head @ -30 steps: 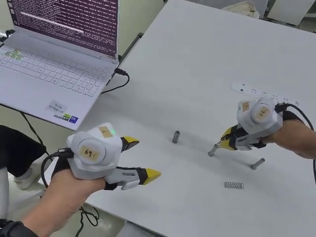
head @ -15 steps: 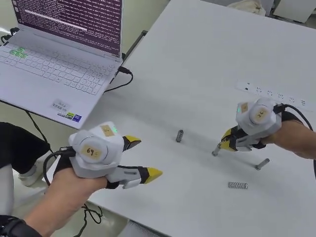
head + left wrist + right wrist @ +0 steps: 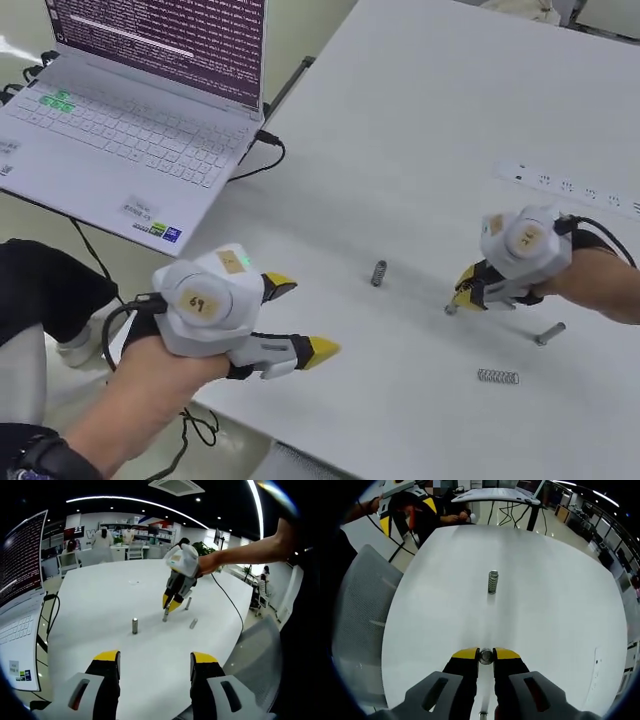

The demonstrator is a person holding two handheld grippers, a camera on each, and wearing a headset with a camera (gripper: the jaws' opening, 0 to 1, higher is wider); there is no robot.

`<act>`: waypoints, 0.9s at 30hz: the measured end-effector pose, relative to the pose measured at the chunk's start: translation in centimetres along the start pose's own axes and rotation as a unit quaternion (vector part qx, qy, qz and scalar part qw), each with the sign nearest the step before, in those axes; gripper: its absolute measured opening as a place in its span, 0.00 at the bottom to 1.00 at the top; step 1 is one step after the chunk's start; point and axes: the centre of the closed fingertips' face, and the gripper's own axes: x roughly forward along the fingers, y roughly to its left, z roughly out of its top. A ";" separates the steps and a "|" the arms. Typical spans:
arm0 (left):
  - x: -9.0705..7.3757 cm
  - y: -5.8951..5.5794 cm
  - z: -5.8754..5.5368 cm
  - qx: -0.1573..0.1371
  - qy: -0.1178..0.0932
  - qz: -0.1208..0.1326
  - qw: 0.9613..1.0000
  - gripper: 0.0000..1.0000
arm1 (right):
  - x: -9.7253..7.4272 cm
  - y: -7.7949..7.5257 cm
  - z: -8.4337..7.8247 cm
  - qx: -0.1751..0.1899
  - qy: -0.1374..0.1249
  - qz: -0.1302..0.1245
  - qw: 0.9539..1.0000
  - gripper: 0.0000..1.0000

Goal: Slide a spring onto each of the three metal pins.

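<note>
Gripping a metal pin (image 3: 486, 656) between its yellow tips, the right gripper (image 3: 486, 654) keeps its jaws clenched on the shaft, the pin's round end showing end-on from between them; in the head view the pin's lower end pokes out below the jaws onto the white table (image 3: 420, 150); the left gripper (image 3: 155, 661) is released, jaws wide apart and grasping nothing.

An upright spring (image 3: 493, 581) stands straight ahead of the right jaws, well apart from them; whether a pin already sits inside it cannot be told; a loose spring (image 3: 498, 377) lies flat off to the side of the right jaws, toward the person, with a second pin (image 3: 550, 333) near it.

The step in hand looks like presenting the held pin for a spring; doing it well likely means leaving one end of the shaft free of the jaws and holding it steady; the left jaws would best pinch the loose spring lightly across its coils, line its bore up with the pin, and slide rather than push; too hard a squeeze may deform the coils or flick the spring away.
</note>
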 end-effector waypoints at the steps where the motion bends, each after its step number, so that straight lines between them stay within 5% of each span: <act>1: 0.0 0.0 0.0 -0.001 0.000 0.000 1.000 0.51 | 0.1 0.0 0.0 -0.001 0.001 0.000 1.000 0.09; 27: 0.1 0.0 0.3 -0.001 0.005 0.002 1.000 0.51 | 1.6 -0.3 -1.6 -0.007 0.021 0.007 1.000 0.13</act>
